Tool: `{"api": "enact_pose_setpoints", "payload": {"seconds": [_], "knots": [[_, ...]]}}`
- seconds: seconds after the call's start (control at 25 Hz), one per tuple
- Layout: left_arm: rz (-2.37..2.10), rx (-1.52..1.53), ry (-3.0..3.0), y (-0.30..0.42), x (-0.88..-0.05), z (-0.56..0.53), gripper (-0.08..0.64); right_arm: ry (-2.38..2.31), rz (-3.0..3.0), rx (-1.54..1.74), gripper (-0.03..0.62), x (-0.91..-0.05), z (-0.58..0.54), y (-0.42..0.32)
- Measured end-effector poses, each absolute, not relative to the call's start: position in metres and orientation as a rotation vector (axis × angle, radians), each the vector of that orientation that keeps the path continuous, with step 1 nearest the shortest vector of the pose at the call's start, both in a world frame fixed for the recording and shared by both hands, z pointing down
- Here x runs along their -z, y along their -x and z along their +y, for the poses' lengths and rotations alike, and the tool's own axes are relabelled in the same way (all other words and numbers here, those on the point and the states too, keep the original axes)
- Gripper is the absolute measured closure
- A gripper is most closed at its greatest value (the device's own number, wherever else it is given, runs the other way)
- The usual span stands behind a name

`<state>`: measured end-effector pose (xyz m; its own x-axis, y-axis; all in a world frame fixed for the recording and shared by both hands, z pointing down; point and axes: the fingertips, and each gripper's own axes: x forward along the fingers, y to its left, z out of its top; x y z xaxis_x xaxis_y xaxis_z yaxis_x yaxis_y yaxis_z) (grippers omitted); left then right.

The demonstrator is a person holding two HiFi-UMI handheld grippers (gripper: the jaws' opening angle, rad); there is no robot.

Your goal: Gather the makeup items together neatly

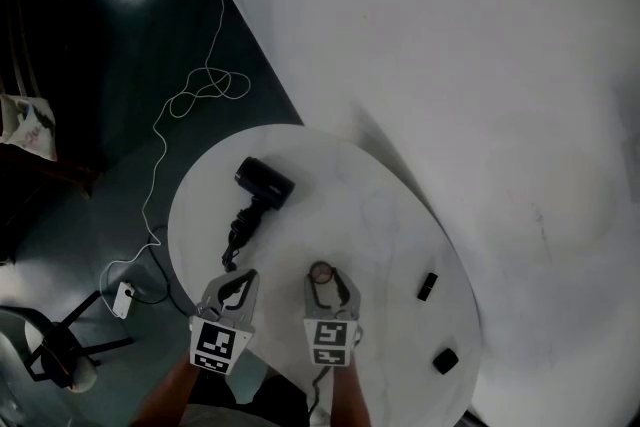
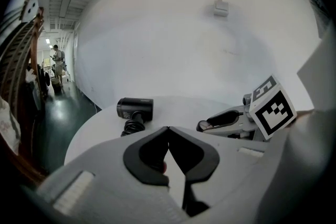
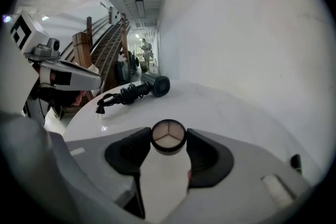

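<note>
while the left gripper (image 2: 168,132) has its jaws pressed together on nothing, the right gripper (image 1: 321,275) pinches a small round compact (image 3: 168,136) over the near part of the white table (image 1: 380,205). two small black items (image 1: 427,286) (image 1: 445,360) lie to its right near the rim, a hair dryer (image 1: 264,183) farther back

My left grey two-jaw gripper (image 1: 243,274) pointed down, jaws together, empty; my right grey two-jaw gripper (image 1: 321,275) clamped a small round black-rimmed compact (image 3: 168,136).
</note>
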<state>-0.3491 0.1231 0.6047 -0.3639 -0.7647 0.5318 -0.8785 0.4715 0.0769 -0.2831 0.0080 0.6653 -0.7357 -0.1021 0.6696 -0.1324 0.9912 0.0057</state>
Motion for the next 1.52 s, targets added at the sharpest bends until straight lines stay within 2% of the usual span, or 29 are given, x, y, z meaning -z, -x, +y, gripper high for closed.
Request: {"api": "enact_pose_setpoints", "payload": {"seconds": [0.4,0.84,1.24,1.52], "knots": [[-2.147,-0.318,-1.634,0.314,-0.561,0.073,0.549,-0.44,-2.443,-0.084,0.377,-0.608,-0.024,0.226],[-1.973,-0.359,-1.933,0.239,-0.528,0.022,0.549,-0.767,-2.411,-0.15,0.377,-0.568,-0.044,0.128],[-1.807,-0.414,-2.113,0.176,-0.526,-0.002,0.549,-0.988,-2.334,-0.229,0.377,-0.569,-0.05,0.05],[-1.699,-0.466,-2.181,0.144,-0.549,-0.008,0.549,-1.087,-2.256,-0.32,0.377,-0.599,-0.04,0.007]]}}
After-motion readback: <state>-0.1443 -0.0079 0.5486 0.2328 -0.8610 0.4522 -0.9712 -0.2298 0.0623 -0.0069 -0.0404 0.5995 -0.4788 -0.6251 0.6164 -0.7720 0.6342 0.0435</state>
